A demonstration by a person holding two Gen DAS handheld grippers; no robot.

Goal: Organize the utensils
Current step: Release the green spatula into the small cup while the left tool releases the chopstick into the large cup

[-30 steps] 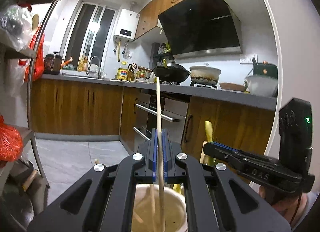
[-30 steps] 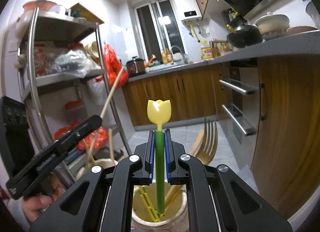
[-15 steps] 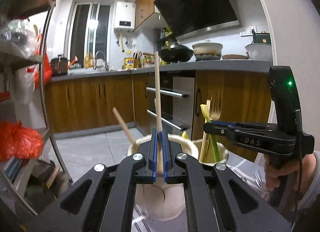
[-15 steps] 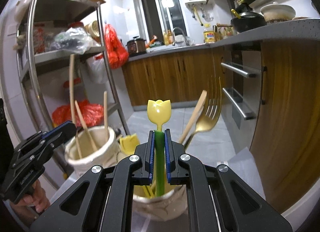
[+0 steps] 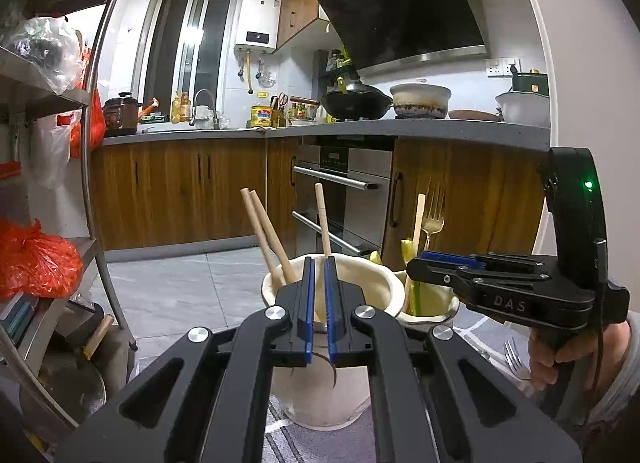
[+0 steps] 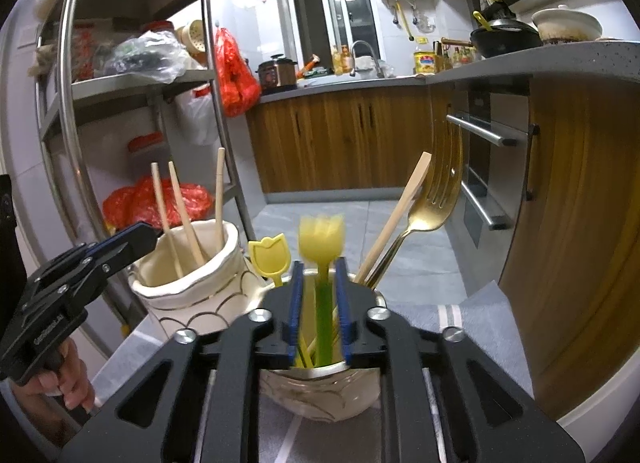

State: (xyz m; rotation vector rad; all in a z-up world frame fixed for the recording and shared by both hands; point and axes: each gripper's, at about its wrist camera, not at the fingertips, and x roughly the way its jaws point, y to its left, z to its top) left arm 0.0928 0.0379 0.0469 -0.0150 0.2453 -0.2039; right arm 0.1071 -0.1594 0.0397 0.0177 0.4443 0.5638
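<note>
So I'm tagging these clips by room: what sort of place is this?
A home kitchen, most likely: a wok on the stove under a range hood, a sink tap, wooden cabinets.

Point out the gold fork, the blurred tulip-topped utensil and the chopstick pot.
gold fork [image 6: 439, 199], right wrist view, on the tines.
tulip-topped utensil [image 6: 322, 237], right wrist view, on its yellow head.
chopstick pot [image 5: 320, 395], left wrist view, on the outer wall.

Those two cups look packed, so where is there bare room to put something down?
Bare cloth lies right of the green-utensil cup, before the cabinet. Another strip shows left of the chopstick cup, toward the rack. Crowded: the gap between the cups, and by the loose fork beside the hand.
</note>
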